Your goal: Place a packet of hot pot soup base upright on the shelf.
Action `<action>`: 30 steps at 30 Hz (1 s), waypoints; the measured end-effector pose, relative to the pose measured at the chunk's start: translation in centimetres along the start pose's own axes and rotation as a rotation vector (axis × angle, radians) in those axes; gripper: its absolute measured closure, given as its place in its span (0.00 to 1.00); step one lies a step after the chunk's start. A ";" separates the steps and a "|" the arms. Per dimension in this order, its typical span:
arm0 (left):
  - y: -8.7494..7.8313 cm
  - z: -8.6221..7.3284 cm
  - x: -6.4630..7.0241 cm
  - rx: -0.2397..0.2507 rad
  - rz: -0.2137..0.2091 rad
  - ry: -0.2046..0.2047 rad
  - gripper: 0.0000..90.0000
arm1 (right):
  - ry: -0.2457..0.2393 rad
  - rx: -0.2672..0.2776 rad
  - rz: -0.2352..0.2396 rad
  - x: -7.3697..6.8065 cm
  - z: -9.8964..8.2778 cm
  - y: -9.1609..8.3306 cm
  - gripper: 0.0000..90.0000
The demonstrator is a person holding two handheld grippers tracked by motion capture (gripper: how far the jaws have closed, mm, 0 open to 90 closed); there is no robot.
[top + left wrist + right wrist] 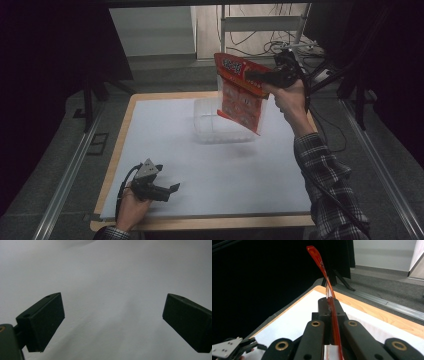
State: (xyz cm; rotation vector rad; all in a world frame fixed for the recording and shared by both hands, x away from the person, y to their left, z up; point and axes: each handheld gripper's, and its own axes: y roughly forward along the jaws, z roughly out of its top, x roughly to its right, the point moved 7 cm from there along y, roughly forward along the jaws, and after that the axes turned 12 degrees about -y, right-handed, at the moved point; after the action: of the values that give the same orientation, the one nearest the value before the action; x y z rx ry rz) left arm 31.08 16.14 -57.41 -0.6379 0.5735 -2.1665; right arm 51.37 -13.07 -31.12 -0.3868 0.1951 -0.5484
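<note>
Right claw (257, 76) clamped on red snack packet (240, 95), forearm raised above clear tub (207, 131); left claw (172, 189) wide open, empty, low near tub.

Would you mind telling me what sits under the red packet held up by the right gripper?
A clear plastic tub stands on the white sheet below the red packet. The packet covers the tub's right part, so its contents there cannot be seen.
</note>
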 end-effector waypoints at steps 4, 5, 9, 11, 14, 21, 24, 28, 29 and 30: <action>0.1 0.0 0.0 -0.003 0.002 0.000 0.04 | 0.011 0.007 -0.016 1.1 0.0 1.1 0.99; 0.1 0.0 0.0 -0.003 0.001 0.000 0.04 | 0.011 0.009 -0.020 1.3 -0.1 1.4 0.99; 0.1 -0.1 0.0 -0.005 -0.003 -0.001 0.04 | 0.026 0.017 -0.026 2.2 -0.2 2.7 0.99; 0.1 -0.1 0.1 -0.007 -0.005 -0.001 0.04 | 0.029 0.021 -0.025 2.6 -0.3 3.4 0.99; 0.1 -0.1 0.1 -0.009 -0.004 0.000 0.04 | 0.036 0.021 -0.029 3.2 -0.6 4.3 0.99; 0.1 -0.2 0.1 -0.015 -0.002 0.001 0.04 | 0.056 0.010 -0.034 3.8 -2.1 6.1 0.99; 0.2 -0.2 0.1 -0.022 -0.002 0.003 0.04 | 0.054 -0.017 -0.033 3.8 -3.2 6.8 0.99; 0.3 -0.2 0.3 -0.025 -0.002 0.006 0.04 | 0.067 0.007 -0.033 4.1 -3.7 6.6 0.99; 0.3 -0.3 0.3 -0.027 -0.002 0.006 0.04 | 0.055 0.002 -0.043 4.2 -3.9 6.4 0.99; 0.4 -0.3 0.3 -0.028 -0.001 0.007 0.04 | 0.039 -0.005 -0.058 4.3 -4.0 6.2 0.99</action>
State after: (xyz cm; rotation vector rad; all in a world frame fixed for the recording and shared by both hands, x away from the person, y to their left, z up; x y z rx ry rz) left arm 30.95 15.76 -57.76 -0.6466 0.6085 -2.1659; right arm 56.75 -11.75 -37.66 -0.3873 0.2237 -0.6129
